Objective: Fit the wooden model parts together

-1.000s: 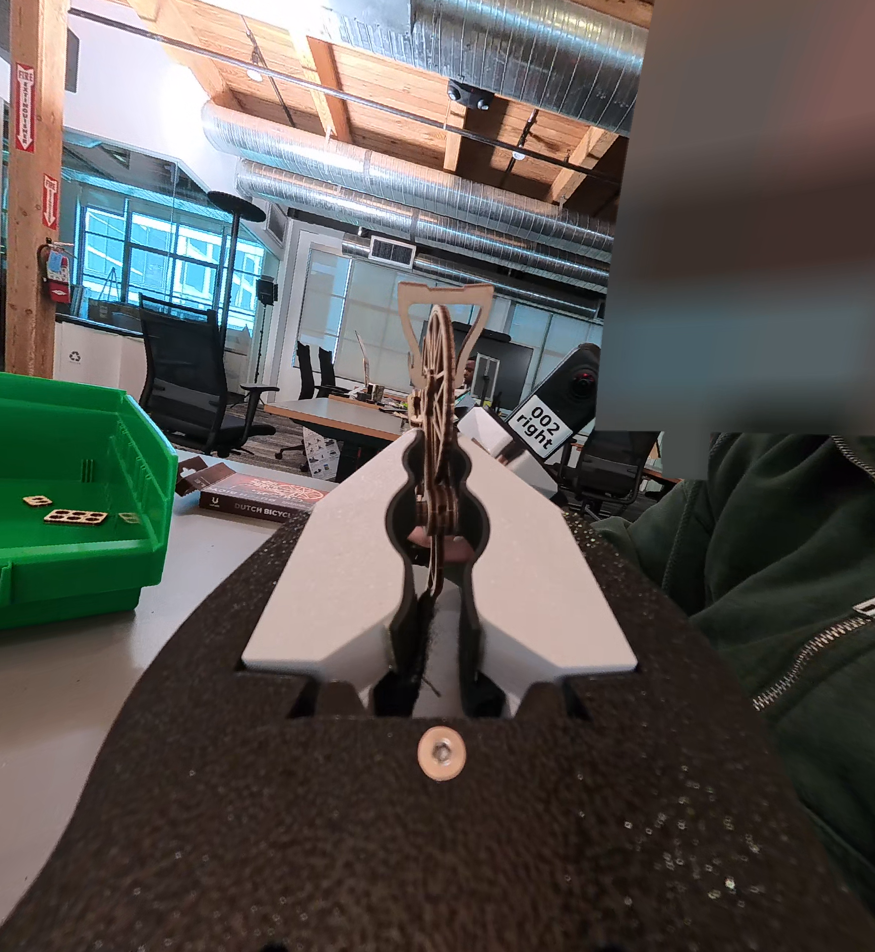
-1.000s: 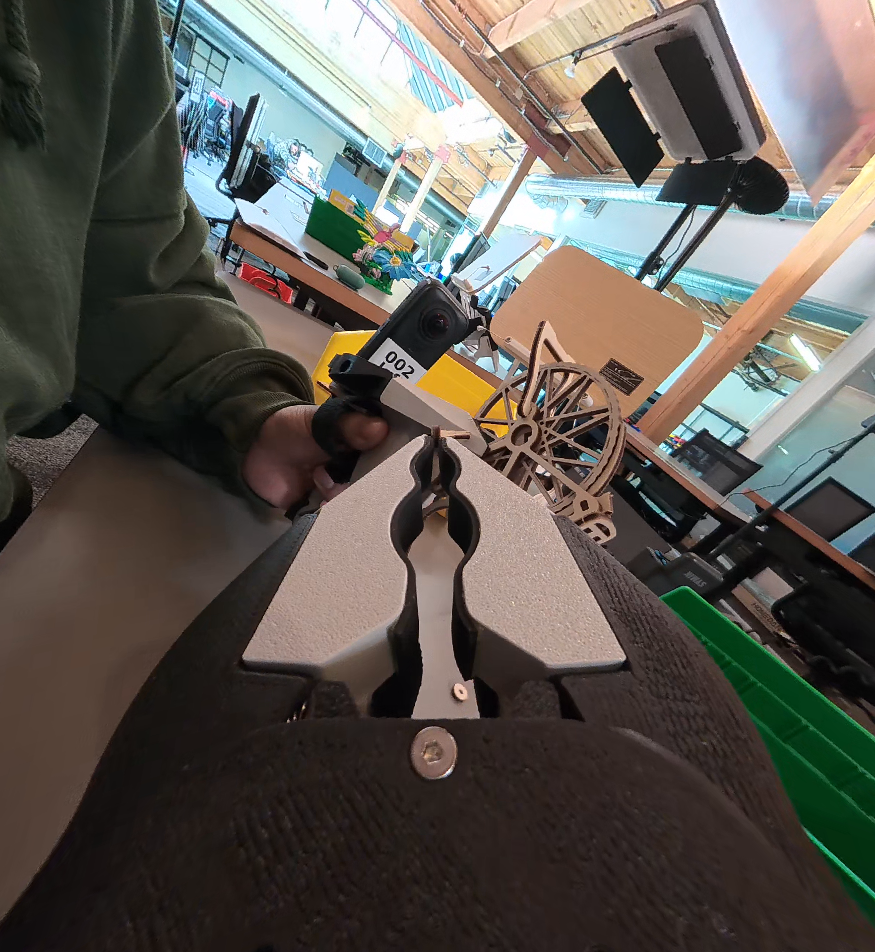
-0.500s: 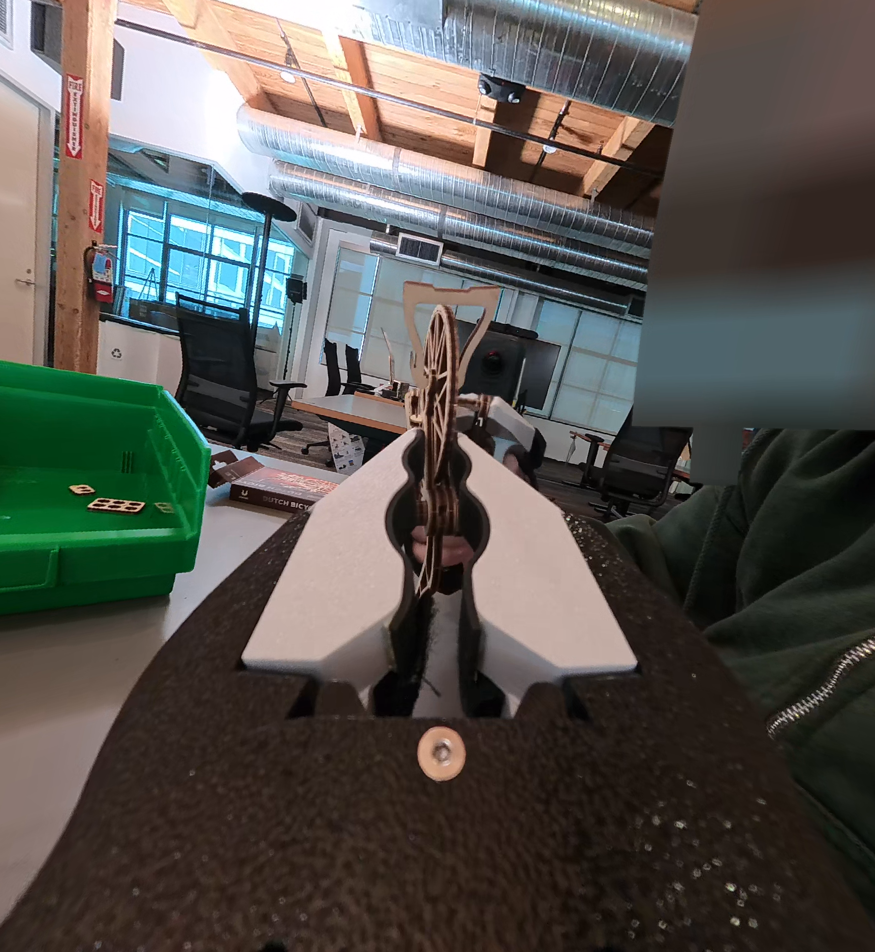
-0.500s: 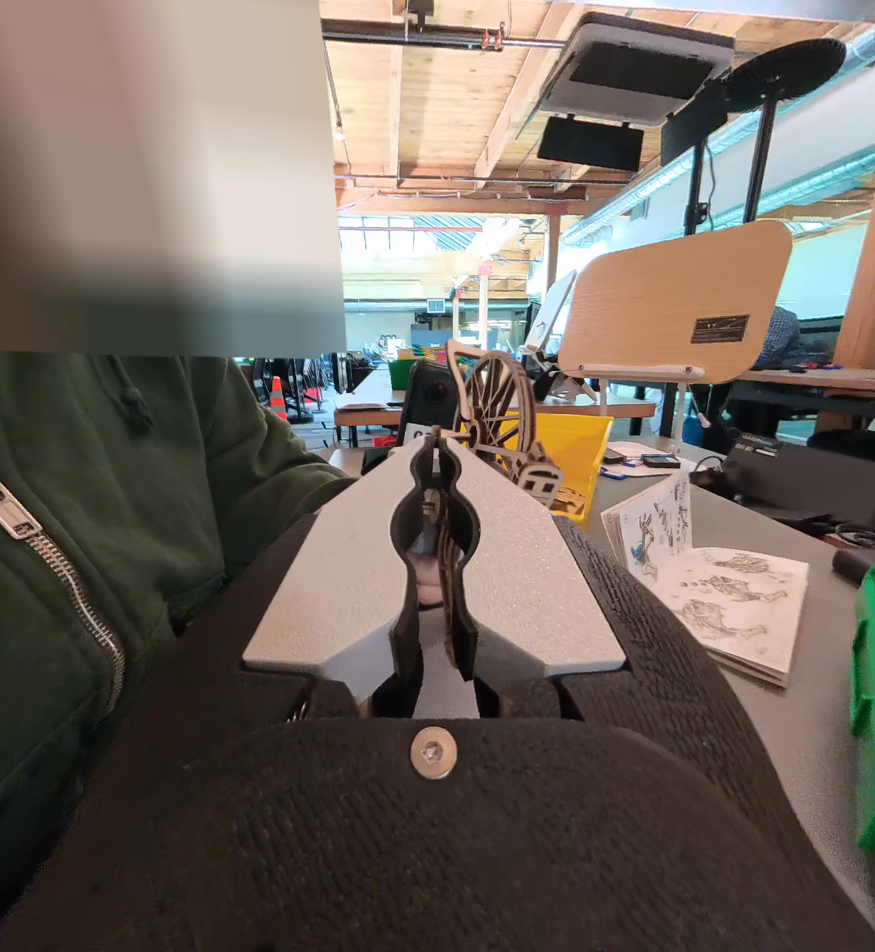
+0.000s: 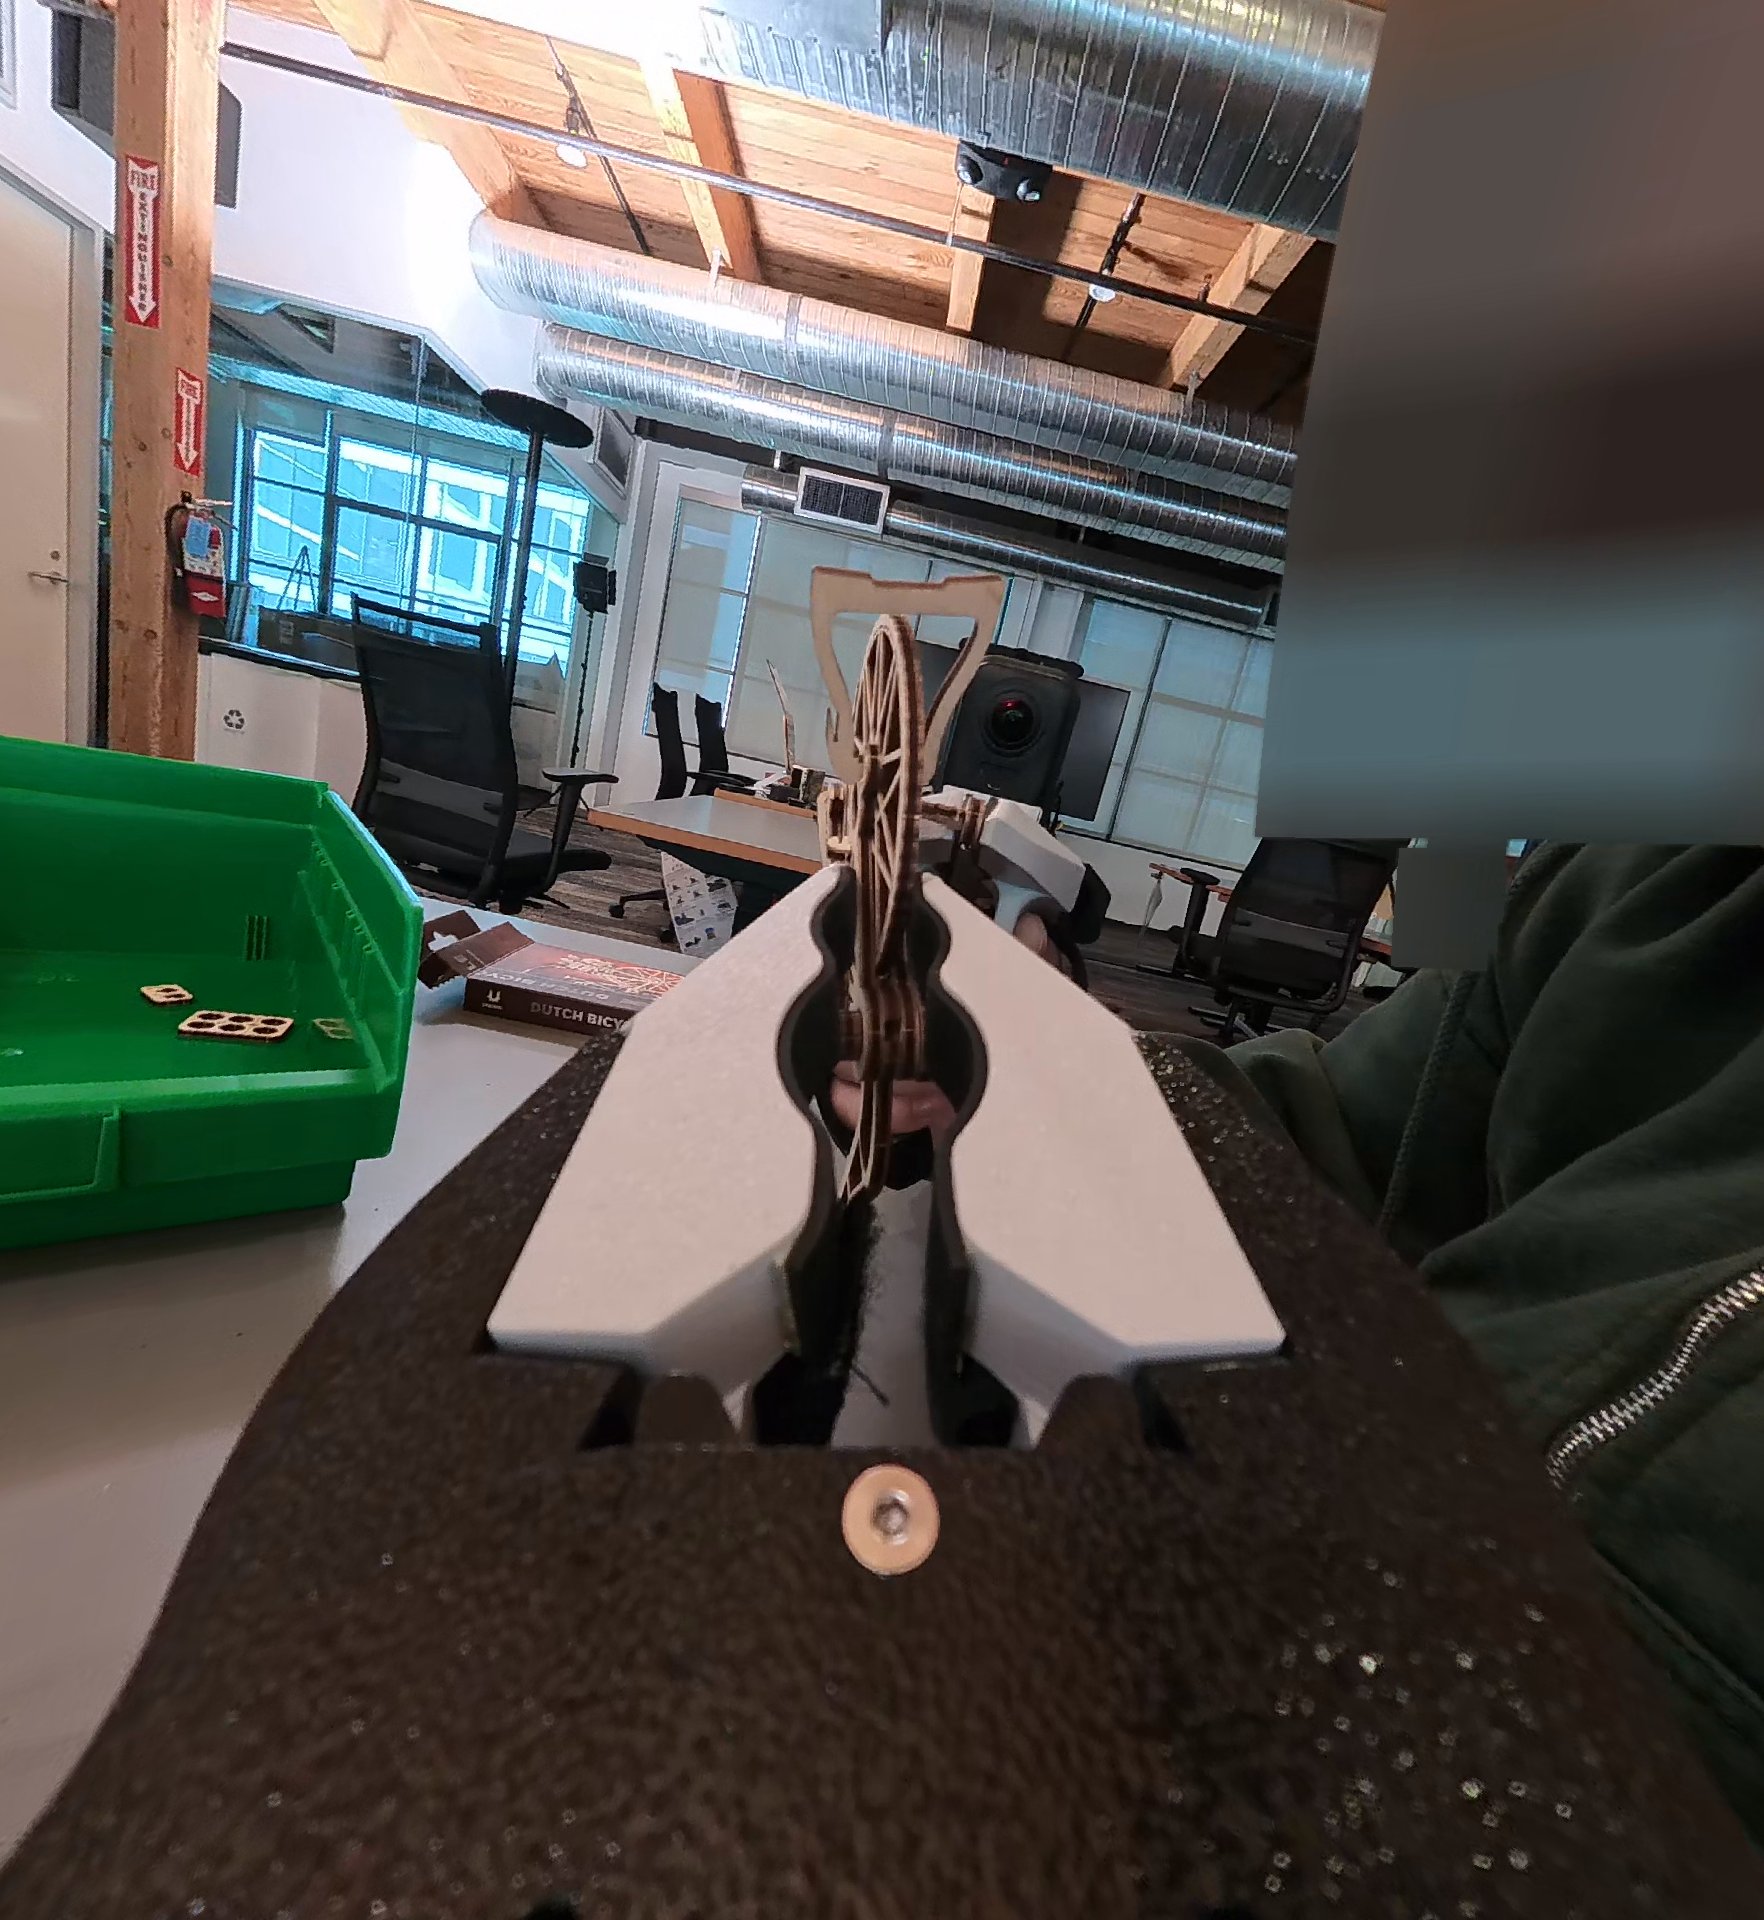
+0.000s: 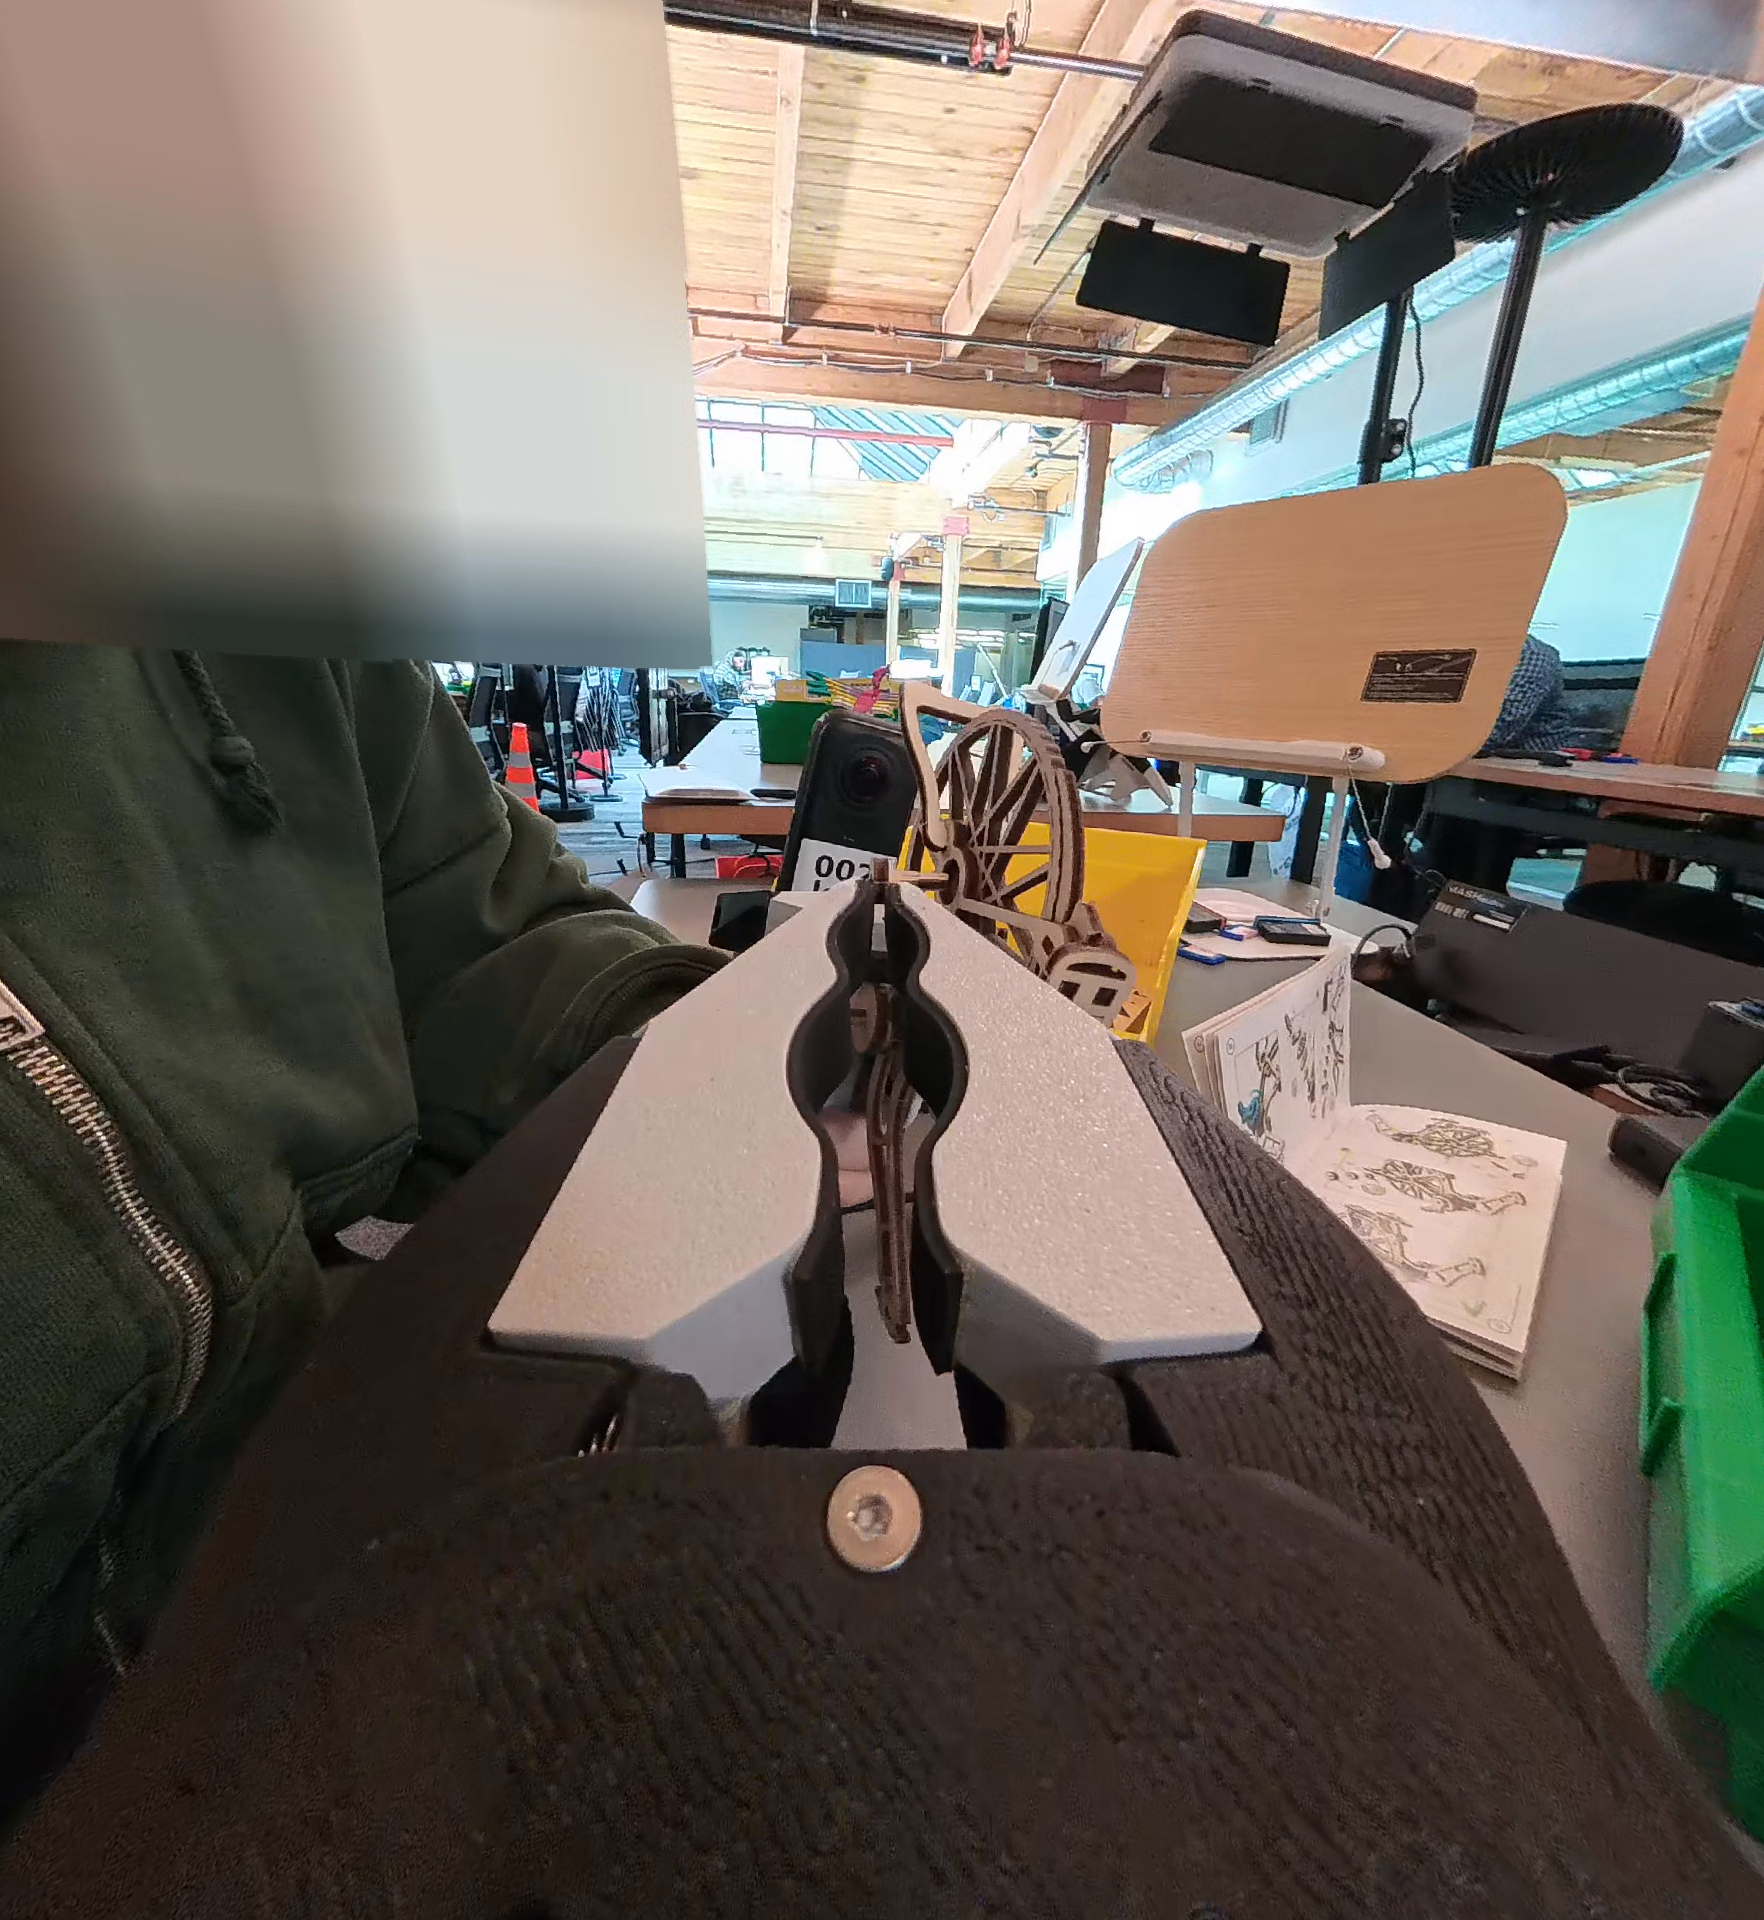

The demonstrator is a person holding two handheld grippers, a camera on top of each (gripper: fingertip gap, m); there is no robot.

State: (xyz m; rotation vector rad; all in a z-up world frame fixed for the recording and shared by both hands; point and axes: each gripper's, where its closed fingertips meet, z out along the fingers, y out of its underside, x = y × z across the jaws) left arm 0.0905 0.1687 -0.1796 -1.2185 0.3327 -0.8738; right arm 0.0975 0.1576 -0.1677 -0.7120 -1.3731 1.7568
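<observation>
My left gripper (image 5: 883, 883) is shut on a wooden spoked wheel assembly (image 5: 883, 748), held upright and seen edge-on, with a forked piece over its top. In the right wrist view the same wheel (image 6: 1003, 821) shows more from the side. My right gripper (image 6: 883, 894) is shut on a thin flat wooden part (image 6: 890, 1153) that hangs in the gap between its fingers. A small peg end at its tips sits beside the wheel's hub. I cannot tell whether they touch. The right gripper (image 5: 1013, 862) also shows just behind the wheel in the left wrist view.
A green bin (image 5: 338, 1039) holding small wooden pieces stands at the left, with the kit box (image 5: 566, 1003) behind it. An open instruction booklet (image 6: 1418, 1174), another green bin (image 6: 1751, 1351) and a yellow bin (image 6: 1148, 883) lie to the right. A person in a green jacket (image 6: 182, 1039) is close. Both grippers' tips are close together, under 4 cm apart.
My right gripper has swung round and levelled out, and it now points at the wheel's hub with the wooden part in its jaws. My left gripper has shifted only slightly.
</observation>
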